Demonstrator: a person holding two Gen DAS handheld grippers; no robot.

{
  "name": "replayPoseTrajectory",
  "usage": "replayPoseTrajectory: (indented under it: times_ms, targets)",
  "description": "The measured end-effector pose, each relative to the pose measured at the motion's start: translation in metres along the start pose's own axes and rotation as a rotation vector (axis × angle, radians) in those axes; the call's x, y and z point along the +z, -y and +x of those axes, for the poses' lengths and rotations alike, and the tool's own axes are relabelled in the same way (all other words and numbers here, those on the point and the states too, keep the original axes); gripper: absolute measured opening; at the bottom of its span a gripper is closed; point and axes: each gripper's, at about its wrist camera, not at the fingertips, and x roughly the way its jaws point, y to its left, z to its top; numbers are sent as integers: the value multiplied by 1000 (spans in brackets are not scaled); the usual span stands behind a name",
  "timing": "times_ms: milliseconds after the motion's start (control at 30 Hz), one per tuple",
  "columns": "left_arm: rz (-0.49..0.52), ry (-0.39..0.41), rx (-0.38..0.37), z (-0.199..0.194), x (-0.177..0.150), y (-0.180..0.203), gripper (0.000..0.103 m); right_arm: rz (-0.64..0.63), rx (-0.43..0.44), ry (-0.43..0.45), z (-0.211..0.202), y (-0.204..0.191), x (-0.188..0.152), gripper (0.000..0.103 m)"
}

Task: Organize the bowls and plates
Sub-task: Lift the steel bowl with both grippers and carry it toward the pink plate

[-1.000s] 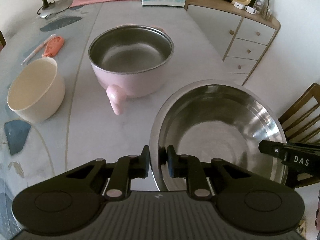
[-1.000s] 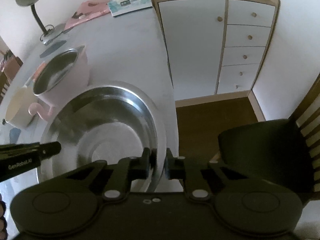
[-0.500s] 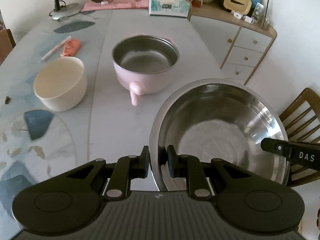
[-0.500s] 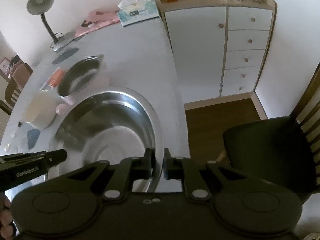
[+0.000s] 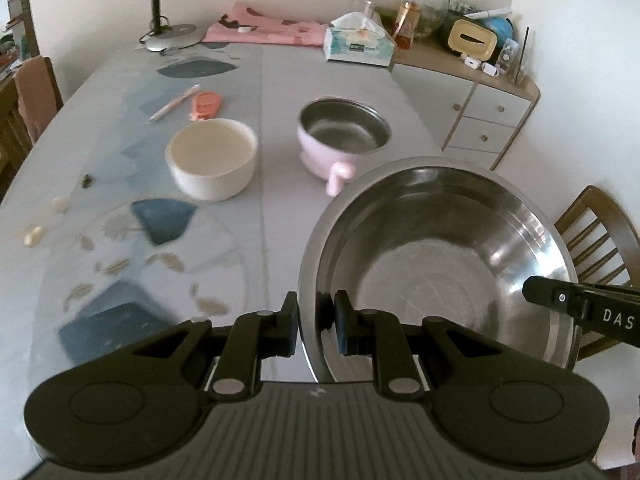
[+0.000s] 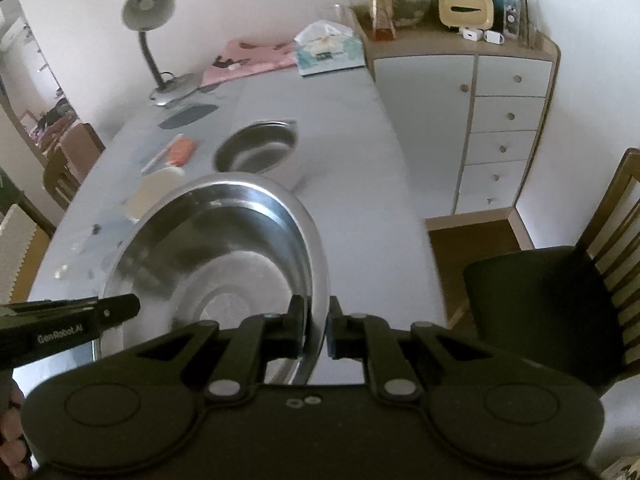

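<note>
Item 1: steel bowl (image 5: 440,264), large, empty. We hold it by the rim on two opposite sides, clear of the worktop (image 5: 260,80), near its right edge.

Item 2: left tool (image 5: 316,316). Closed on the bowl's rim, one pad inside the wall, one outside.

Item 3: right tool (image 6: 316,330). Likewise clamped on the rim at the opposite side, wall pinched between the pads. Grip looks thin: rim only, nothing under the base.

Item 4: pink pot (image 5: 344,138), steel-lined, stub handle toward us, on the worktop beyond the steel bowl.

Item 5: cream bowl (image 5: 212,158), left of the pink pot, apart from it.

Item 6: misc., not ours to sort: pen (image 5: 174,103) and orange case (image 5: 206,105) behind the cream bowl, lamp (image 5: 172,32), tissue box (image 5: 358,42), pink cloth (image 5: 266,30) at the far end; crumbs along the left side.

Risks, as we judge them:
- Smooth steel, narrow pads: rim may slip if the two tools drift apart or one tilts vs. the other.
- Bowl sits over the worktop edge w/ chair (image 6: 540,312) and floor below; a slip there means a drop and dent.
- If the bowl is meant to take the smaller vessels, setting it down too near the pink pot's handle could knock it.
- Uneven release, one side first, would let the bowl swing and clatter.
</note>
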Motion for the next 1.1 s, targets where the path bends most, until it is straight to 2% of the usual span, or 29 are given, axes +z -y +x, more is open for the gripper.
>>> replayPoseTrajectory:
  times_ms: [233,567,900,1100]
  targets:
    - [-1,22,6,-44,-27,-49,17,-15,27,9,-25,-52,-26,11]
    - [-44,45,52,-93,-69,-121,17,-68,78,-4,-39,-130,-63,11]
    - [-82,36,108,-126,-109,-185,17,-126,141,-42,-35,-197,-94,12]
    - [-129,5,158,-130,-133,-224,17,-170,170,-87,-22,-233,-117,12]
